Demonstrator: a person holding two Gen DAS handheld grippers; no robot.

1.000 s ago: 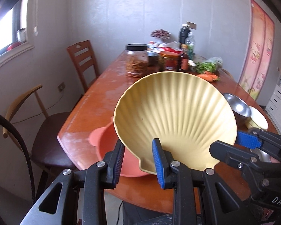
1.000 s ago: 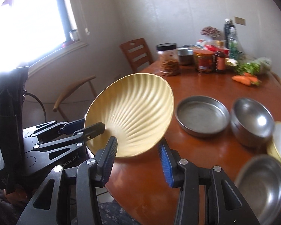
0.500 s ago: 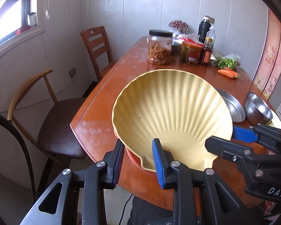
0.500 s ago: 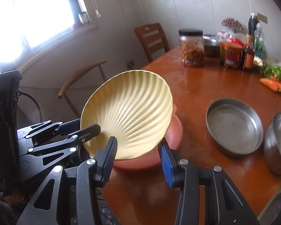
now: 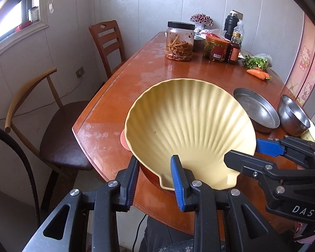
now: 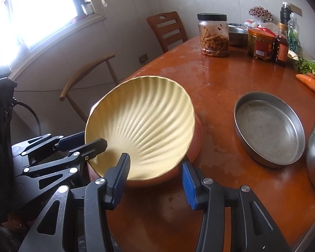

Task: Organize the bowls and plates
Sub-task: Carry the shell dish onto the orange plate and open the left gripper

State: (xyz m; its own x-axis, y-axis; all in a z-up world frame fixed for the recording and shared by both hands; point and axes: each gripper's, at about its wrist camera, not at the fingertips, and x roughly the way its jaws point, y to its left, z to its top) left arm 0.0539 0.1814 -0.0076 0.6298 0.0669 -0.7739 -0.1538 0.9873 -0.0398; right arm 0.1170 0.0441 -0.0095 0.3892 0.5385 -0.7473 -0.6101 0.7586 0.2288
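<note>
The step in hand is nesting: the yellow shell plate [image 5: 191, 126] sits tilted in the red bowl [image 6: 196, 134] at the near left corner of the worktop [image 5: 136, 79], its far rim raised.

The left gripper [image 5: 153, 159] has its fingers nearly shut, clamped on the plate's near rim at about 6 o'clock. The right gripper [image 6: 154, 160] has just been opening; the rim at about 4 o'clock lies between its fingers, but I cannot tell whether the pads press on it.

Next, as I judge it, the plate needs lowering flat into the bowl, then both grips let go and draw back without dragging it out — a shallow, ribbed dish may rock.

From the plate, a steel pan [image 6: 268, 126] lies at 2 o'clock with a steel bowl [image 5: 292, 115] just beside it. Jars [image 5: 179, 42] and carrots [image 5: 258, 73] stand at 12 to 1 — well apart. Two chairs [image 5: 107, 40] flank the worktop at 10 o'clock, under a bright window [image 6: 42, 10].
</note>
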